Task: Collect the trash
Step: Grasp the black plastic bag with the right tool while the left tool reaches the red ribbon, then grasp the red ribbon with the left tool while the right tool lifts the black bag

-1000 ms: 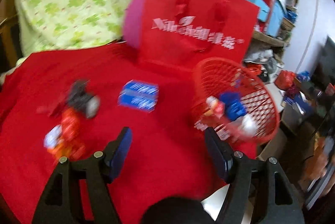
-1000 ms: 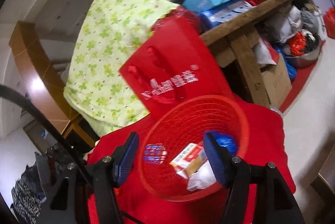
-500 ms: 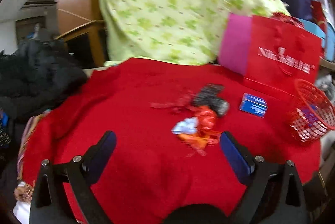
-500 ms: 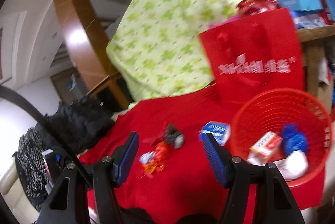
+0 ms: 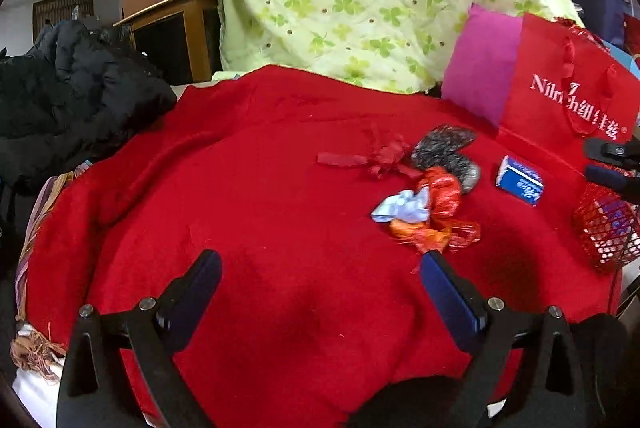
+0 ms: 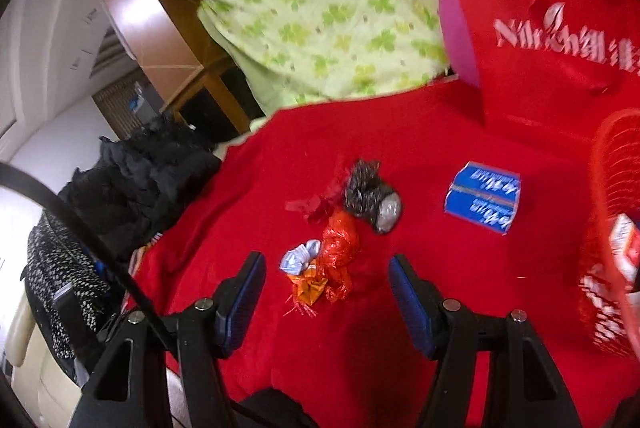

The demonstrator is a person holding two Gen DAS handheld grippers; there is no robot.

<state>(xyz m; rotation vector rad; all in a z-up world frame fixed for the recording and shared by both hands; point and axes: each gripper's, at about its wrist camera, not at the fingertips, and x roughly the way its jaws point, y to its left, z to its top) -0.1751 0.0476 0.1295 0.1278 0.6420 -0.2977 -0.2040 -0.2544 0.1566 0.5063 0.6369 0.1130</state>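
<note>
Swung off red basket toward wrapper pile; right gripper wide open, empty, left gripper likewise. Drop straight over orange-red foil, close low, w/o snagging red cloth.

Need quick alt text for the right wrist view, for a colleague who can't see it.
The open right gripper hovers over a red cloth, framing a clump of crumpled red, orange and white wrappers. Beyond lie a dark wrapper and a blue packet; a red mesh basket sits at right.
</note>
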